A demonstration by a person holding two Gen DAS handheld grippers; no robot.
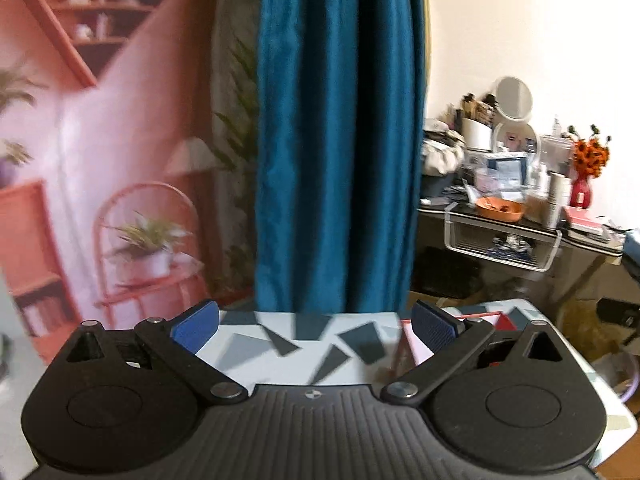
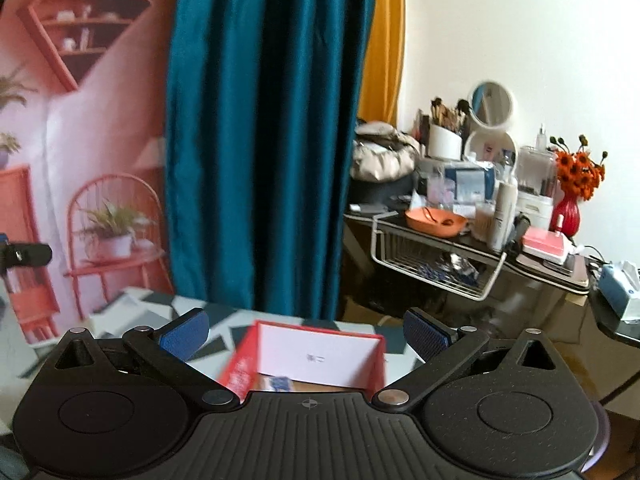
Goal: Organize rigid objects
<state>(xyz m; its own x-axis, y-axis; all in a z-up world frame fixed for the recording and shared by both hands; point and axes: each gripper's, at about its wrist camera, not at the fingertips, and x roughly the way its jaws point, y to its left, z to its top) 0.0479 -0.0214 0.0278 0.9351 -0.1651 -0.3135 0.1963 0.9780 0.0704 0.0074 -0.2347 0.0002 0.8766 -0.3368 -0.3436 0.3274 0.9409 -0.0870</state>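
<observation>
Your left gripper [image 1: 314, 326] and your right gripper [image 2: 306, 330] both stand with fingers spread wide and hold nothing, raised above the patterned table [image 1: 256, 344], probably ready to choose an object. The red box [image 2: 308, 356] lies just below and ahead of the right gripper, its mouth open toward you; from the left gripper it sits ahead to the right.

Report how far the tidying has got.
Done: nothing the views can confirm. In hand: nothing; the left gripper and right gripper are both open and empty. Left: the red box stands open on the patterned table, its contents mostly hidden.
</observation>
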